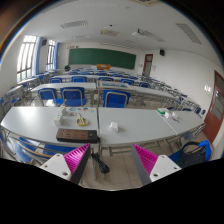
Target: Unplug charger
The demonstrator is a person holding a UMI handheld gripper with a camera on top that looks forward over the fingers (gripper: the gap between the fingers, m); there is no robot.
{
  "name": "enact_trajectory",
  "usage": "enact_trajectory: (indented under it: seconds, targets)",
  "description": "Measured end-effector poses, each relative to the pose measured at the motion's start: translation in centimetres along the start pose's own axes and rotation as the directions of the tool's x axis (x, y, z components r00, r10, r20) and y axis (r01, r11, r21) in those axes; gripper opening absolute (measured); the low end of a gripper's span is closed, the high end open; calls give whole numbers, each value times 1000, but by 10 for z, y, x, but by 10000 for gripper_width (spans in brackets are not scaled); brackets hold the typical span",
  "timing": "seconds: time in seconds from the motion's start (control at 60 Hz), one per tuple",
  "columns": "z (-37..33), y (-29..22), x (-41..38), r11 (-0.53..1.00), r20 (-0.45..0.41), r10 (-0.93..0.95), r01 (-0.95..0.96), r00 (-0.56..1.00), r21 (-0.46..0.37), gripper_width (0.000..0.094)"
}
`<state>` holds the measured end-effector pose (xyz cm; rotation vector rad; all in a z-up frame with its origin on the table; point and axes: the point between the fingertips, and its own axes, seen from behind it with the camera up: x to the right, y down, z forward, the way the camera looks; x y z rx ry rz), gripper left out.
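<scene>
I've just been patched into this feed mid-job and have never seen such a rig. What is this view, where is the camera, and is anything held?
There is one picture, taken by a wide-angle camera that rides on a hand-held two-finger gripper and looks forward along it. The two magenta wedges low in the view are the gripper's own pads, not objects. The fingers stand wide apart with nothing between them: nothing is held. Ahead is a classroom. The nearest long white desk lies just beyond the fingers and carries a flat brown object and a few small white items, too small to identify. Blue chairs and a green chalkboard are further back. I cannot pick out a charger.
</scene>
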<state>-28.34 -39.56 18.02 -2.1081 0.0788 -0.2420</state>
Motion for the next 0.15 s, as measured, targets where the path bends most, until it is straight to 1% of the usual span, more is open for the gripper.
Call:
enact_trajectory:
  seconds: [0.083, 0.15]
  targets:
    - [-6, 0, 2, 1000, -12, 0, 1, 1000, 5, 855]
    - [-11, 1, 0, 1000, 1, 5, -5, 1000, 10, 853]
